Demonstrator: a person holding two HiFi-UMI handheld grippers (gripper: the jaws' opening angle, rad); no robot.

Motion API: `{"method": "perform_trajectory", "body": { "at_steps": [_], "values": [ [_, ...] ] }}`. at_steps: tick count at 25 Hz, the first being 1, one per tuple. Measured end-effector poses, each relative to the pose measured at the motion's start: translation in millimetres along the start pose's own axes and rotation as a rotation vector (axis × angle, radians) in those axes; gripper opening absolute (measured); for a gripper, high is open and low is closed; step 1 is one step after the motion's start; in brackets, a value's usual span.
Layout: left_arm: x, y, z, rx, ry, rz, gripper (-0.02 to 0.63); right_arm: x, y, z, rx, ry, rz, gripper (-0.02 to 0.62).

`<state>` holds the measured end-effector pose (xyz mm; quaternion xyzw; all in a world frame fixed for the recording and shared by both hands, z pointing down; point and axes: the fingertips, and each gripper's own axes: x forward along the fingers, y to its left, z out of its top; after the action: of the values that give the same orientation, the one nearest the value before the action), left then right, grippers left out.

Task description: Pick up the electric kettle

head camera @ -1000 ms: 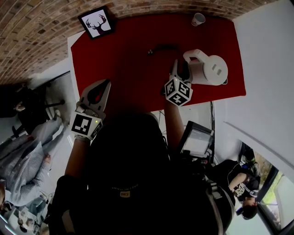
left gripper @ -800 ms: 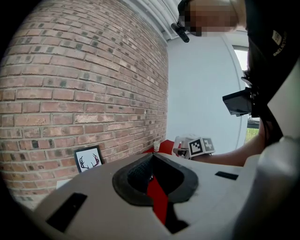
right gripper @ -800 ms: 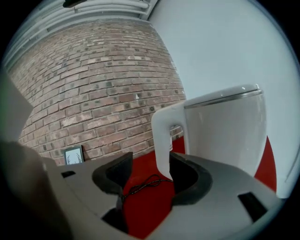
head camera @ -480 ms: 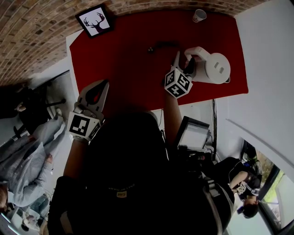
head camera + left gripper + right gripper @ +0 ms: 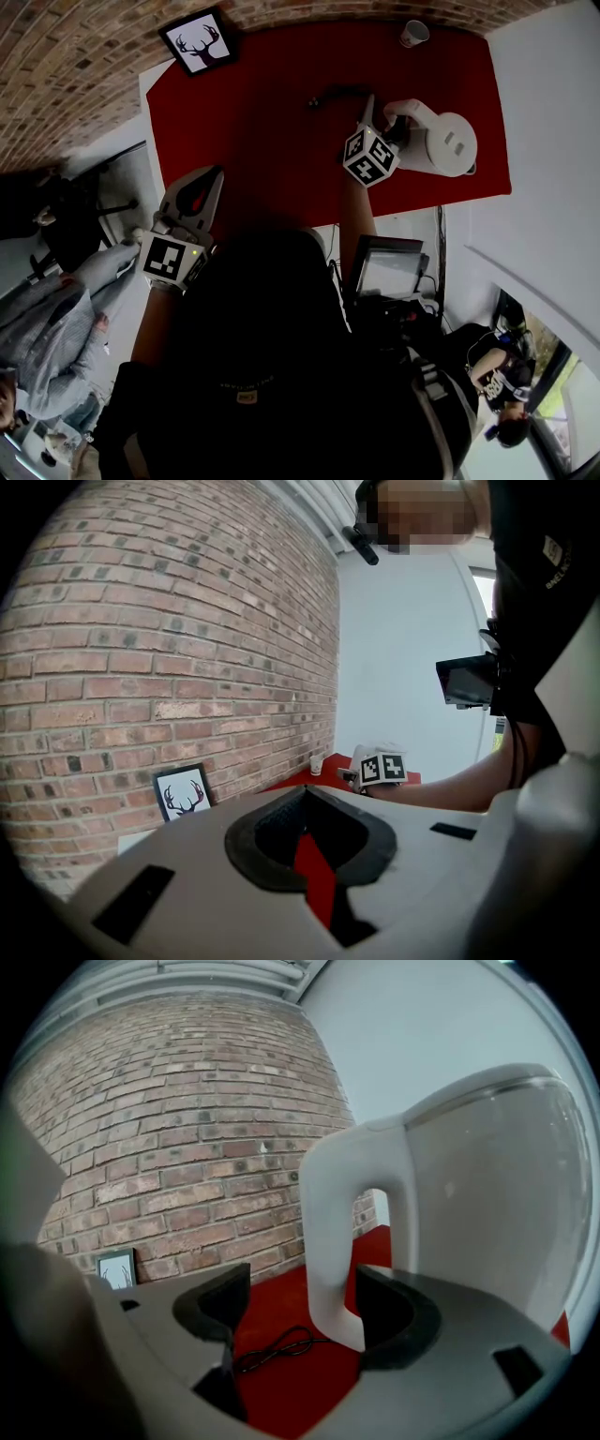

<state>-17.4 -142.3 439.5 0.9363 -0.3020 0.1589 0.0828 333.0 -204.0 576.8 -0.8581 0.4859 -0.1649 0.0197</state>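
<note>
Your left gripper has its jaws together at the tips with nothing between them; only the red table shows through the hollow of the pads. Beyond them you see the brick wall, a framed deer picture at its foot, and a paper cup farther along.

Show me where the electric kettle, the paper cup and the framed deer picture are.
electric kettle [image 5: 450, 142]: head view, on its top.
paper cup [image 5: 413, 34]: head view, on its side.
framed deer picture [image 5: 199, 43]: head view, on the deer.
</note>
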Motion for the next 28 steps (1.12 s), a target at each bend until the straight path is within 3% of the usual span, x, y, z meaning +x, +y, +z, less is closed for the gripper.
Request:
{"method": "perform_trajectory", "body": {
  "at_steps": [28],
  "values": [
    [0.4, 1.7, -1.1, -0.032, 0.002, 0.046, 0.005, 46.4, -4.5, 4.4, -0.057, -0.009, -0.025, 0.345]
  ]
}}
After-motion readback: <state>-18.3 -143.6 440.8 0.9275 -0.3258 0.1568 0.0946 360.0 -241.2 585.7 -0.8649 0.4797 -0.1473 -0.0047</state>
